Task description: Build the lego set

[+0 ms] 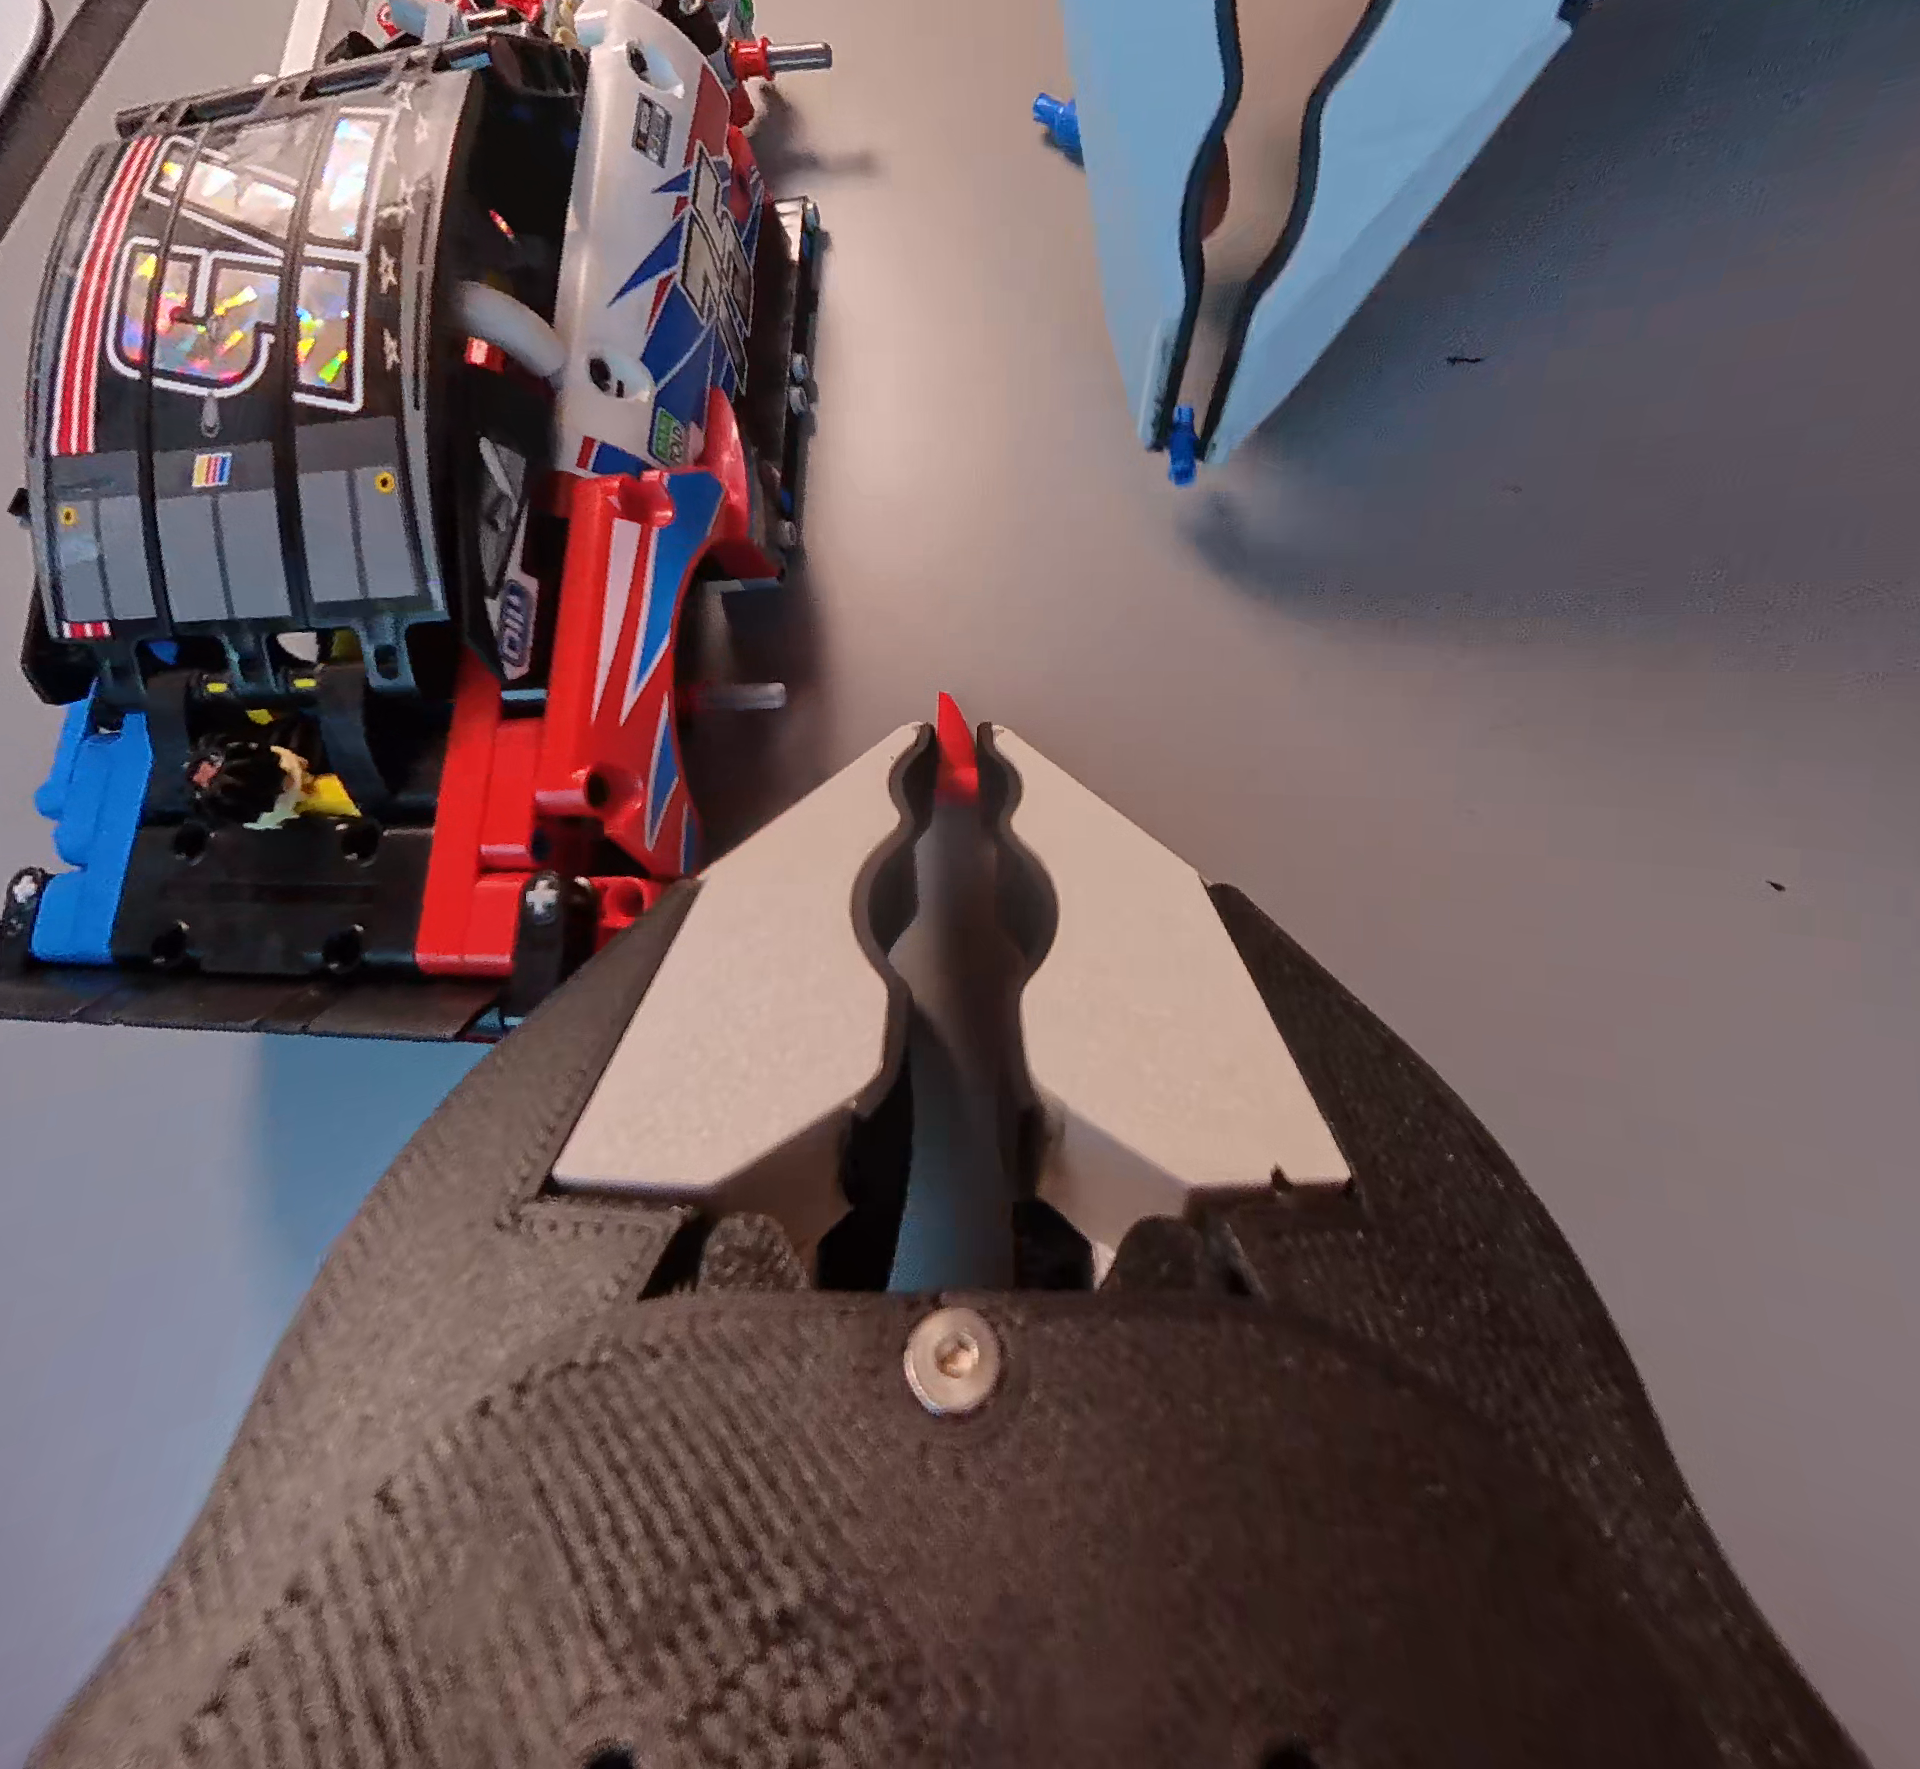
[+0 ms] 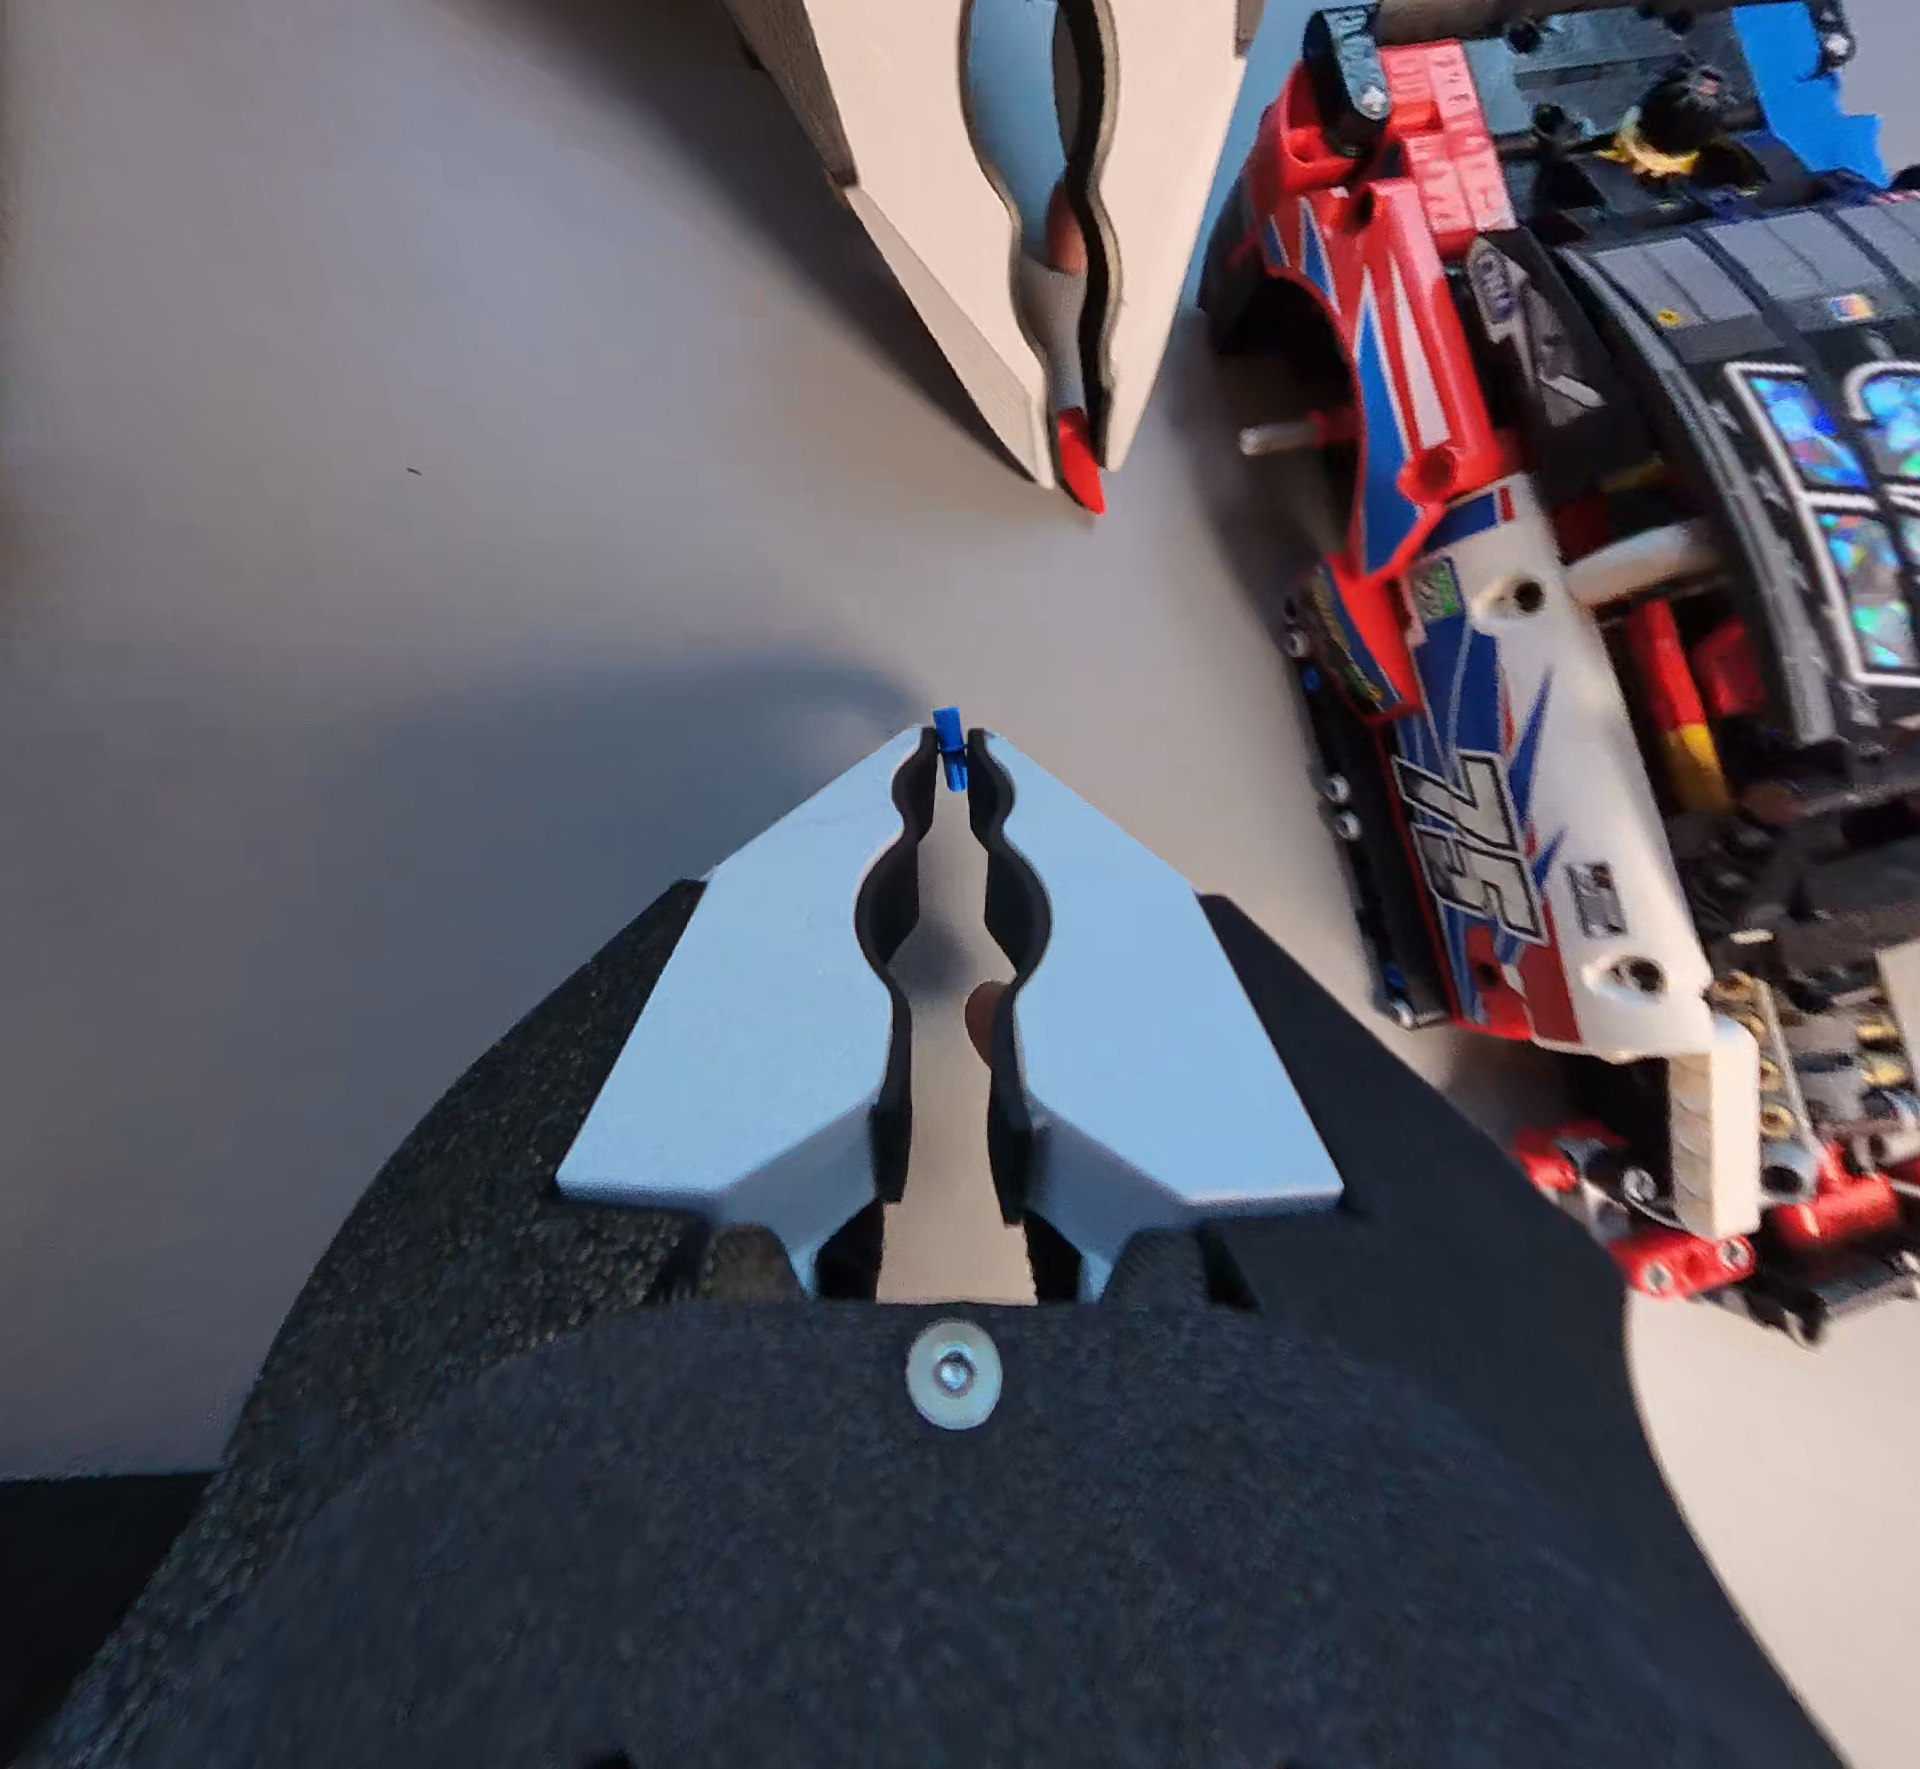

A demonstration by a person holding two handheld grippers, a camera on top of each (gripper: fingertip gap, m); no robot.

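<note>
The lego car [image 1: 395,493], partly built in black, red, white and blue, rests on the grey table [image 1: 1351,784], to the left of the left gripper [image 1: 956,732] and to the right of the right gripper [image 2: 951,732]. The left gripper is clamped on a red pointed piece [image 1: 951,748] at its tips. The right gripper is clamped on a small blue pin [image 2: 949,745]. Both tips point toward each other, near but apart. A second blue pin [image 1: 1055,114] lies beyond the right gripper.

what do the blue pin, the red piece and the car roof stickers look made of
Blue pin: likely moulded plastic, even saturated colour. Red piece: glossy plastic, a highlight along its edge. Roof stickers: seemingly holographic foil, rainbow glints.
</note>
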